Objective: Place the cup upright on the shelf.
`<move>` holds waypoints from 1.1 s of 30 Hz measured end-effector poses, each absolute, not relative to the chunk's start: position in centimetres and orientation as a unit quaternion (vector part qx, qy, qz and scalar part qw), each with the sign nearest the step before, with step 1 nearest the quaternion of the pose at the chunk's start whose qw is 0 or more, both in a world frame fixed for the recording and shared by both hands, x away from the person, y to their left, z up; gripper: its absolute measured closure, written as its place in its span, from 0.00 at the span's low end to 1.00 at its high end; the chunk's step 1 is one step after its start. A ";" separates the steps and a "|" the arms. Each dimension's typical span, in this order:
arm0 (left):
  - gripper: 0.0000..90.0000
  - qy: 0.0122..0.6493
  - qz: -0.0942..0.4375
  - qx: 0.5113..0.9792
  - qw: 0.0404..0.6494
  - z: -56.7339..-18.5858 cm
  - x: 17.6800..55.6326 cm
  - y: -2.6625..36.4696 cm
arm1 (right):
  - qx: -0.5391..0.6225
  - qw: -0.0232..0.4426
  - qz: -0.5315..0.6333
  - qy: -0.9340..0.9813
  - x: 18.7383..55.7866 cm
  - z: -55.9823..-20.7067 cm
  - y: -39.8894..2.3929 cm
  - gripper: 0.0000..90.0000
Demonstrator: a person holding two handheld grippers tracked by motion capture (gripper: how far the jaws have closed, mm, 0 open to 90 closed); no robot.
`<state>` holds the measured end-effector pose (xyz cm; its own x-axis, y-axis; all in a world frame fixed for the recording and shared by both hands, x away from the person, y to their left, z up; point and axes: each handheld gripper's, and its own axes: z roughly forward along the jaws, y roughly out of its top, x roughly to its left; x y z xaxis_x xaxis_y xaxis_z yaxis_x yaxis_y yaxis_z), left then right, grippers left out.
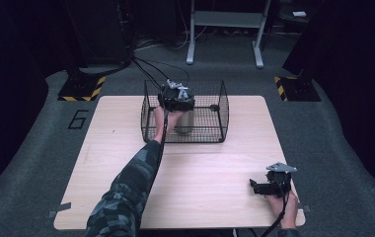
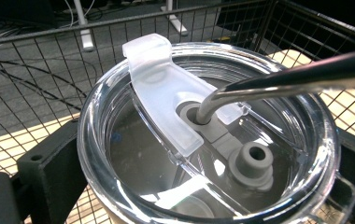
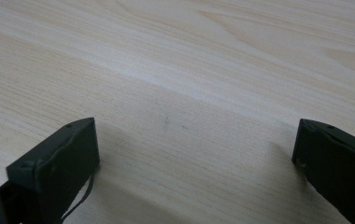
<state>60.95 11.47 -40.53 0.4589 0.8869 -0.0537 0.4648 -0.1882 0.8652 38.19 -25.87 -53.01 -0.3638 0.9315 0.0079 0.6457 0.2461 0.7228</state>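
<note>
Nearest, at about 5 o'clock on the wooden surface (image 1: 215, 168), the right gripper (image 1: 260, 186) rests with jaws spread wide, holding nothing. Farther, at 12 o'clock, the left gripper (image 1: 175, 106) pinches a steel tumbler (image 1: 183, 122) with clear lid (image 2: 133, 196) and metal straw (image 2: 278, 81), inside the wire basket (image 1: 210, 134).

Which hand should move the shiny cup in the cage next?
Left. The left gripper is already inside the wire basket, its jaws on either side of the tumbler with the clear lid and metal straw. The right gripper rests open on the table, far from the basket.
</note>
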 end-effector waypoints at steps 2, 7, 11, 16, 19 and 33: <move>0.04 0.459 0.241 0.734 0.438 -40.5 60.9 11.5 | 0.519 0.219 0.327 0.759 38.2 -53.0 -25.9 0.00; 0.04 0.453 0.244 0.740 0.432 -40.6 60.6 11.3 | 0.520 0.219 0.327 0.759 38.2 -53.0 -25.9 0.00; 0.04 0.447 0.255 0.746 0.423 -40.7 60.1 10.8 | 0.514 0.216 0.324 0.764 38.2 -53.0 -26.0 0.00; 0.04 0.452 0.253 0.745 0.422 -40.6 59.9 11.0 | 0.515 0.217 0.324 0.764 38.2 -53.0 -26.0 0.00; 0.04 0.449 0.250 0.748 0.419 -40.6 59.9 11.0 | 0.515 0.217 0.324 0.764 38.2 -53.0 -26.0 0.00; 0.03 0.456 0.233 0.745 0.429 -40.2 59.7 11.5 | 0.516 0.216 0.323 0.764 38.2 -53.0 -25.9 0.00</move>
<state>59.72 11.47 -40.17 0.4761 0.8783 -0.0436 0.4789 -0.2173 0.8506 38.17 -25.94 -52.98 -0.3752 0.9270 0.0042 0.6480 0.2590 0.7162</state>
